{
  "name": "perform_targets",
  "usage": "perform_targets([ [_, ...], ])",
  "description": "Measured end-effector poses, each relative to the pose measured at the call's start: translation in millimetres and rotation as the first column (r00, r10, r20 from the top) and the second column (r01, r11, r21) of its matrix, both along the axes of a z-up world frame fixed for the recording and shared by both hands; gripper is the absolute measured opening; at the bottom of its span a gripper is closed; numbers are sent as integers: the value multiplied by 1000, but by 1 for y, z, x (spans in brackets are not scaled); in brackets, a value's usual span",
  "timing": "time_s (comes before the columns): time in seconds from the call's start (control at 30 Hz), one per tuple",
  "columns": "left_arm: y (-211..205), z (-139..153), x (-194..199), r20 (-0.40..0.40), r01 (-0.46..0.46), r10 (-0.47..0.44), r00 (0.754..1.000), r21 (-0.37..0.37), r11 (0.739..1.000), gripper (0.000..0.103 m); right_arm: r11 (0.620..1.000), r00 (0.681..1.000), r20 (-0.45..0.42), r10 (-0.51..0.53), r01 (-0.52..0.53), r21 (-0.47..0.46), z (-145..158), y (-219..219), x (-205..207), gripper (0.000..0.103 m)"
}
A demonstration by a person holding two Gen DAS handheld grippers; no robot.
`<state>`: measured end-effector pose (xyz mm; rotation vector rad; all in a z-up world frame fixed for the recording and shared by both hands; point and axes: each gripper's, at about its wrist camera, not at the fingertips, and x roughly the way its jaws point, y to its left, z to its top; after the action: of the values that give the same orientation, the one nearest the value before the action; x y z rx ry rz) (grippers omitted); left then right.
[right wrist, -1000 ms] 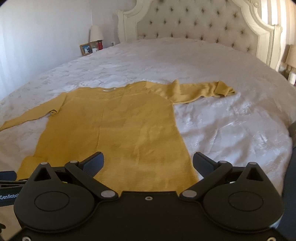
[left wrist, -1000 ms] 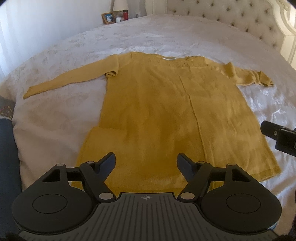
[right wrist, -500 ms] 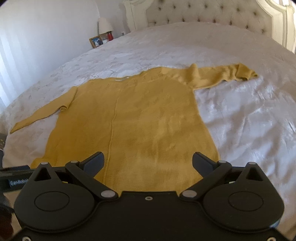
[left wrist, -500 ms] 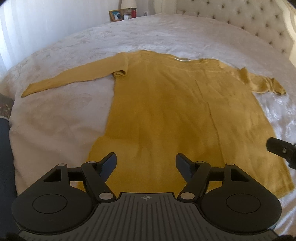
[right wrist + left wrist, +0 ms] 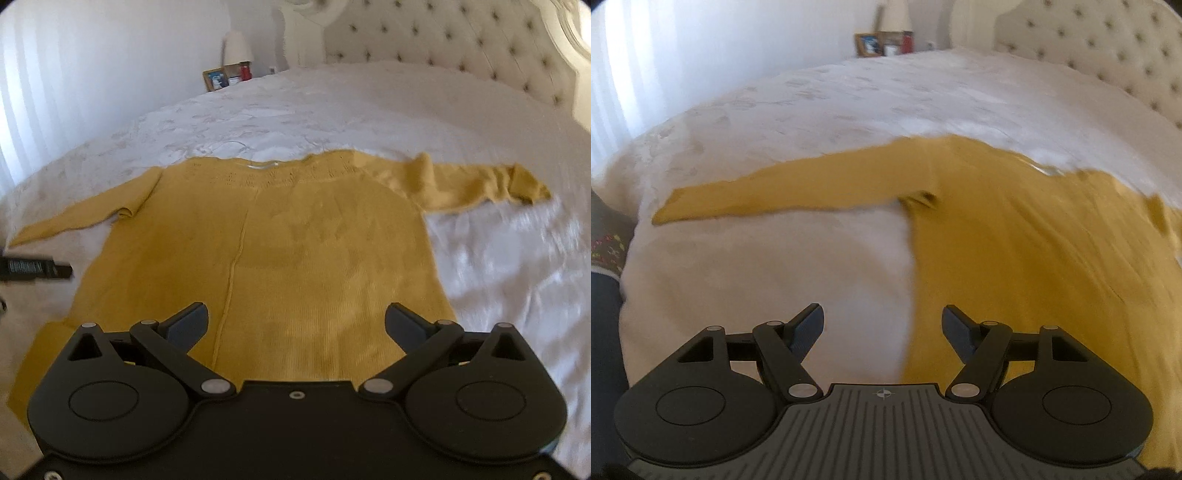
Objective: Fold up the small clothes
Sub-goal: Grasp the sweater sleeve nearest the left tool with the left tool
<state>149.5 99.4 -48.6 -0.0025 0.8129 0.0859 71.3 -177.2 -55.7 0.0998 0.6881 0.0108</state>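
White quilted bedspread [image 5: 498, 266] across a bed, bedroom setting. Nearest: left gripper [image 5: 882, 325] with fingers spread apart, grasping nothing, hovering over the left side edge of the garment where it meets bare bedspread. Right gripper [image 5: 295, 323] likewise released, fingers wide, empty, above the lower body of the garment. Mustard-yellow knitted long-sleeved sweater [image 5: 277, 236] laid flat, neckline toward the headboard, both sleeves stretched outward. Left gripper's dark body also visible at the right view's left edge, beside the left sleeve. Farther: tufted cream headboard [image 5: 461, 40]; framed photo [image 5: 215, 79] and lamp [image 5: 238, 46] at the wall.
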Motion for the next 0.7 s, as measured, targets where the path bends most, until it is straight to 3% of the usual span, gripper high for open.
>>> perform_targets([
  [0.23,49,-5,44,33,-80,79,996,33,996,70,989,999,17,47,-49,138,-4,4,29,90],
  [0.43,90,-11,74,49,-152,151,987,27,988,70,996,997,34,65,-67,61,-6,15,53,90],
  [0.7,140,-23,110,16,-258,260,965,-67,964,71,995,997,22,75,-76,70,-12,15,73,90],
])
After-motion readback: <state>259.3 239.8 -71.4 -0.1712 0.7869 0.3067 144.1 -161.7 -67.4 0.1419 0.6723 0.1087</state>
